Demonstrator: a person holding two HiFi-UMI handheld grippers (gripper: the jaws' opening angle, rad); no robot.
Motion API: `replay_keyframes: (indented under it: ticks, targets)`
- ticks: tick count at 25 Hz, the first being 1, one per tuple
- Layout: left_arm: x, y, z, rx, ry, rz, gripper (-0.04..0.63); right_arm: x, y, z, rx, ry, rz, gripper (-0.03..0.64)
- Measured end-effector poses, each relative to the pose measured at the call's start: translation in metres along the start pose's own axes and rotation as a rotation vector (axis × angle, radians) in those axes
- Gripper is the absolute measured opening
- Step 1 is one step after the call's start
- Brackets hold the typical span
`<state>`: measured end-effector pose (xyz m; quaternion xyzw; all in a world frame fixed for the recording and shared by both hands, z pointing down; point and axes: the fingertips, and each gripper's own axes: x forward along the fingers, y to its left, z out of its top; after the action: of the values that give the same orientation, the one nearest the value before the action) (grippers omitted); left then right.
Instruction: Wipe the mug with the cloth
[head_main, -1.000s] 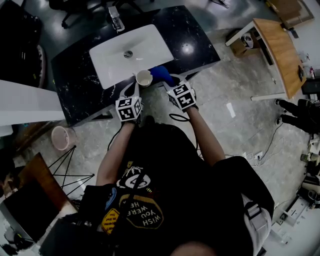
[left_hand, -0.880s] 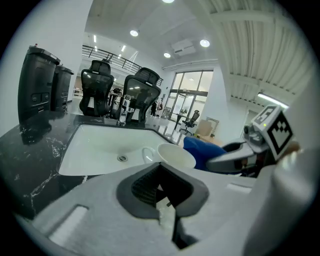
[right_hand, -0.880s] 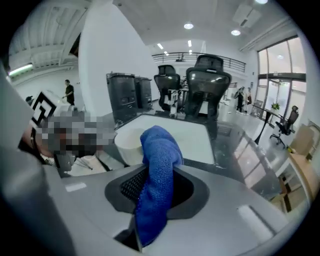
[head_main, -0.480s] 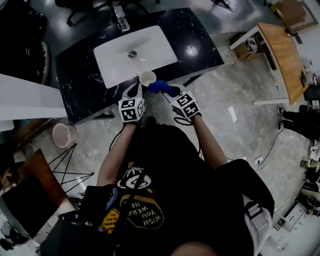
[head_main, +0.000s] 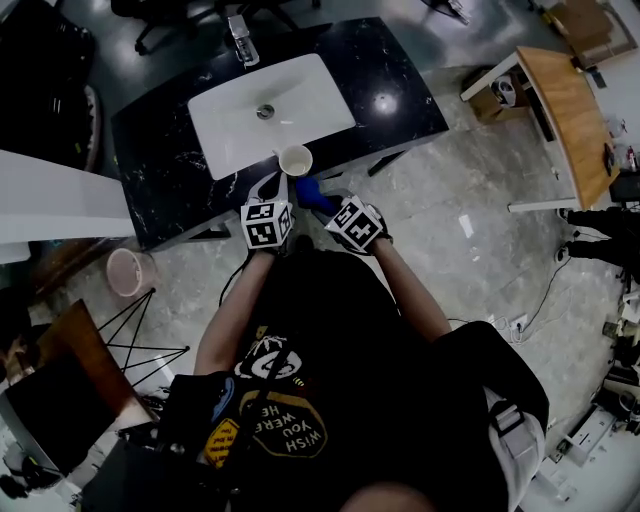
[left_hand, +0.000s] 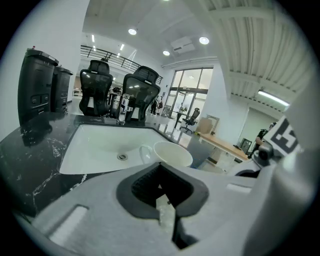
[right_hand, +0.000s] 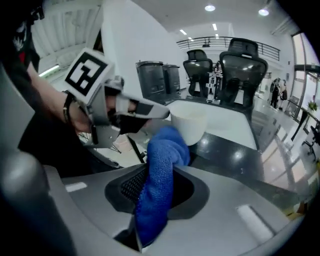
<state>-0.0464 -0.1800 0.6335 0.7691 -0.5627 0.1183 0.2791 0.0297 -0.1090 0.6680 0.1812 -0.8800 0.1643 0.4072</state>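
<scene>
A cream mug (head_main: 296, 159) stands at the black counter's front edge, just in front of the sink. In the left gripper view the mug (left_hand: 172, 152) shows its handle on the left. My left gripper (head_main: 271, 186) points at it, and its jaws taper together at the mug's handle side (left_hand: 161, 172). Whether they pinch the mug is hidden. My right gripper (head_main: 326, 202) is shut on a blue cloth (head_main: 314, 191), which bulges out of the jaws (right_hand: 161, 167). The cloth (right_hand: 162, 150) hangs a little short of the mug (right_hand: 189, 124), below and to its right.
A white sink basin (head_main: 235, 130) with a faucet (head_main: 238, 42) is set in the black marble counter (head_main: 150, 150). Office chairs (left_hand: 120, 90) and dark bins (left_hand: 40, 82) stand behind it. On the floor are a pink bucket (head_main: 125, 272) and a wooden table (head_main: 560, 90).
My right gripper has carried the blue cloth from the mug's right side back toward the person, off the counter edge. The left gripper and the mug have kept still.
</scene>
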Motion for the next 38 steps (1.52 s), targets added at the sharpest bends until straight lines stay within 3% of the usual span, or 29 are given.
replay_keyframes:
  ticks: [2,6,10,11,12,13,15,16,17,18,30,38]
  targets:
    - [0.000,0.001,0.001,0.000,-0.001,0.000,0.003,-0.002,-0.005,-0.013,0.040,0.020,-0.019,0.089]
    - [0.001,0.004,0.000,-0.006,-0.003,0.005,0.003,-0.027,-0.077,-0.014,0.229,0.019,-0.246,0.089]
    - [0.001,0.005,0.000,-0.011,-0.004,0.012,0.003,-0.050,-0.126,0.030,0.211,-0.107,-0.394,0.098]
    - [0.000,0.004,0.001,-0.011,-0.005,0.013,0.003,-0.052,-0.130,0.042,0.208,-0.154,-0.393,0.139]
    - [0.000,0.004,0.001,-0.009,-0.008,0.014,0.003,-0.053,-0.130,0.053,0.214,-0.200,-0.375,0.267]
    - [-0.001,0.003,0.002,-0.007,-0.012,0.014,0.003,-0.055,-0.128,0.061,0.225,-0.242,-0.354,0.330]
    - [-0.001,0.002,0.005,-0.003,-0.018,0.012,0.003,-0.060,-0.124,0.072,0.225,-0.307,-0.333,0.330]
    - [-0.002,0.002,0.006,0.000,-0.021,0.012,0.003,-0.064,-0.121,0.076,0.207,-0.331,-0.338,0.313]
    - [-0.002,0.002,0.007,0.002,-0.024,0.013,0.003,-0.068,-0.118,0.079,0.180,-0.352,-0.350,0.198]
    - [-0.003,0.003,0.008,0.004,-0.027,0.014,0.003,-0.072,-0.116,0.080,0.155,-0.368,-0.363,0.011]
    - [-0.011,0.006,0.025,0.007,-0.089,0.026,0.003,-0.086,-0.111,0.072,0.157,-0.429,-0.428,0.000]
    - [-0.020,-0.015,0.042,0.084,-0.131,-0.006,0.003,-0.087,-0.103,0.060,0.192,-0.439,-0.436,0.000]
